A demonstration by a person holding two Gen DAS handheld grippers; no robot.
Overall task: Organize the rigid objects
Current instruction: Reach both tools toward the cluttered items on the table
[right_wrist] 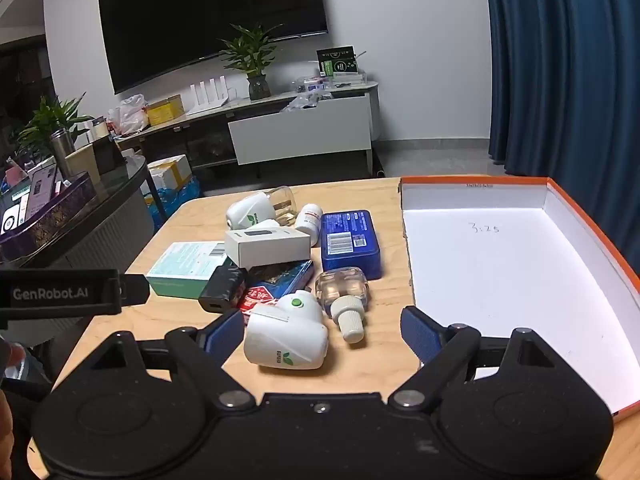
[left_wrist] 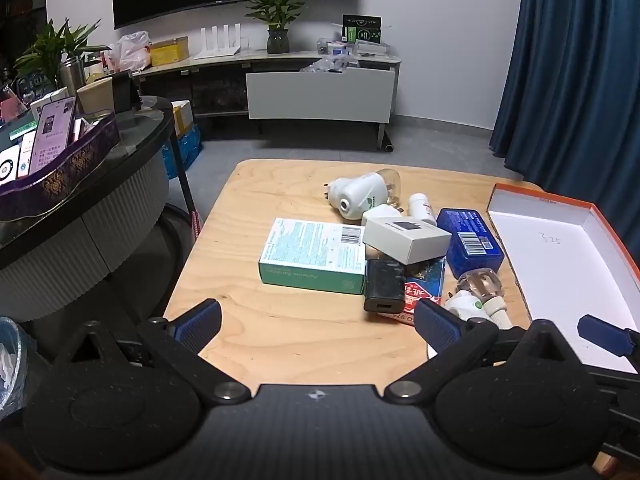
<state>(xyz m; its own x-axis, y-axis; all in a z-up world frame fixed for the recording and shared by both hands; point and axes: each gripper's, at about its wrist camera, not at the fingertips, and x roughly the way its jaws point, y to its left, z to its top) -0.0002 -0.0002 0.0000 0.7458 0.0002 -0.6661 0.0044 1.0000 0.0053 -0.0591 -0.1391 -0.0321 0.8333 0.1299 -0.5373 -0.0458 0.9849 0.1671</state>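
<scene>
Spanning both views, a light wooden desk (right_wrist: 384, 364) is shown, carrying a cluster of small rigid objects and, at the right, an open orange-rimmed box lid (right_wrist: 552, 200) with a white inside, on which "3.25" is handwritten. Nothing is seen lying in the lid.

Within the cluster, a teal carton (left_wrist: 312, 256) is laid flat at the left, a blue tin (right_wrist: 350, 238) at the right, and a white box (right_wrist: 266, 246) is stacked between them, tilted across a black charger (right_wrist: 222, 290) and a blue-and-red packet (right_wrist: 280, 280). At the far edge, a white plug-in vaporiser (left_wrist: 356, 198) with its clear bottle and a small white bottle (right_wrist: 310, 218) are found.

The left gripper (left_wrist: 318, 320) is held with jaws wide apart above bare desk, short of the teal carton and the charger; nothing is enclosed.

The right gripper (right_wrist: 322, 334) is likewise held with jaws wide apart. Between them a second white vaporiser (right_wrist: 286, 338) and a clear refill bottle (right_wrist: 344, 300) are lying on the desk, touched by neither pad.
</scene>
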